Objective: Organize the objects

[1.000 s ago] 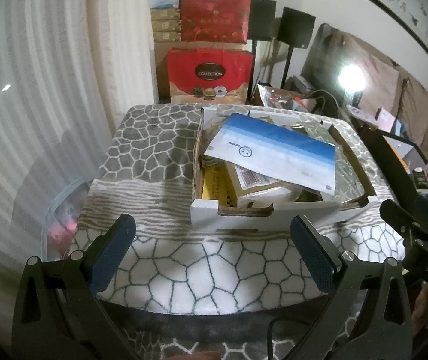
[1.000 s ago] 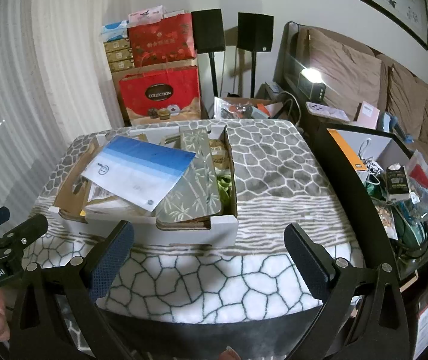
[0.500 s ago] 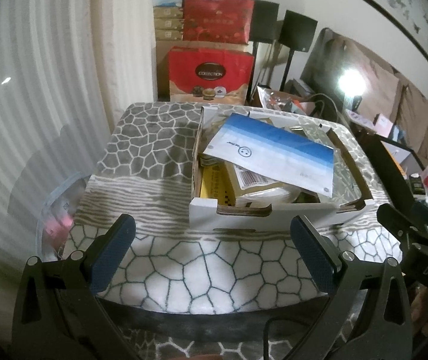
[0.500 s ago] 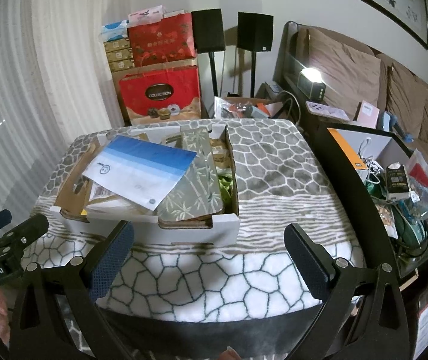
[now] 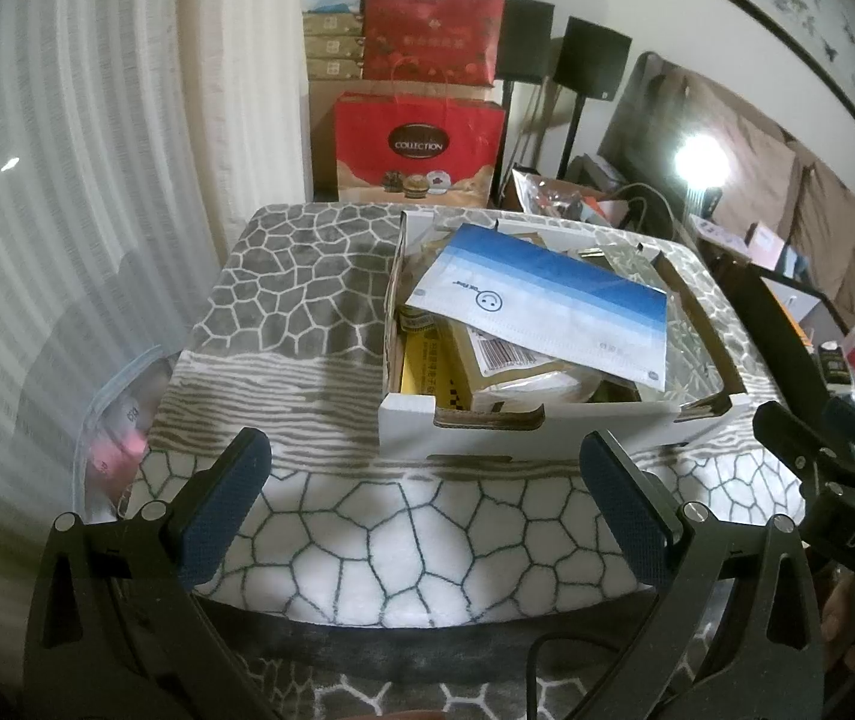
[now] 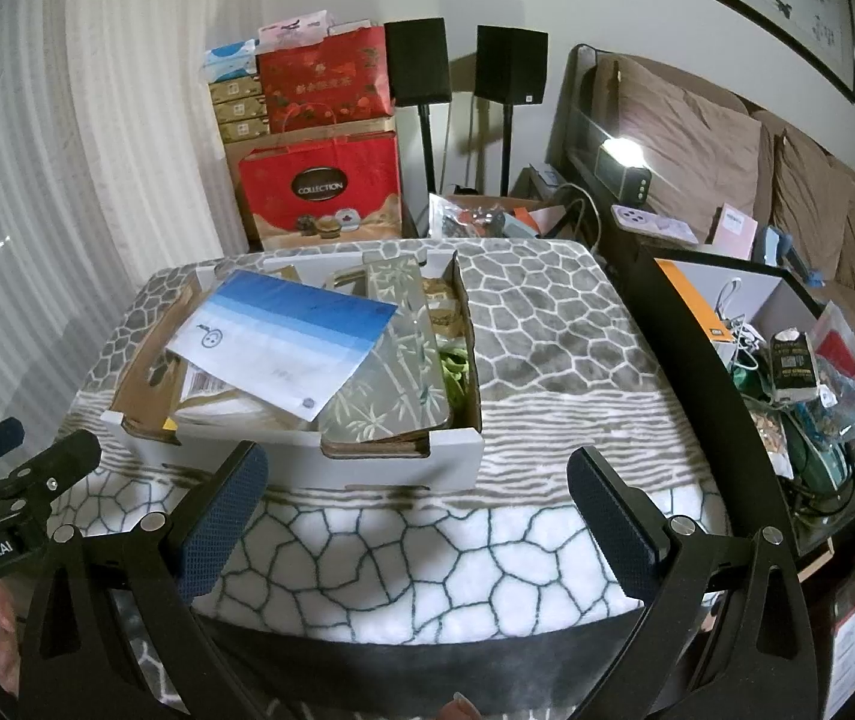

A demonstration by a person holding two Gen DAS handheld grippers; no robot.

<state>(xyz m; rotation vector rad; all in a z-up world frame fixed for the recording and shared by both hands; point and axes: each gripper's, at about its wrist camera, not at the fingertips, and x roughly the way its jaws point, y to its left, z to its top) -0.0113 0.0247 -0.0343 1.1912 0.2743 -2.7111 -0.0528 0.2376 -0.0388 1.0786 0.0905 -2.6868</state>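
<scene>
While both the left gripper (image 5: 424, 504) and right gripper (image 6: 418, 507) hover spread wide (nothing held), the cardboard box (image 5: 523, 426) sits mid-blanket (image 5: 367, 546), blue-white packet (image 5: 541, 312) topmost.

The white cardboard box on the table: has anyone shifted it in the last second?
No. The white cardboard box has its front wall on the same striped band of the blanket as before, so it has not shifted.

Black claw (image 5: 424, 501), blue textured pads (image 5: 223, 507)
</scene>
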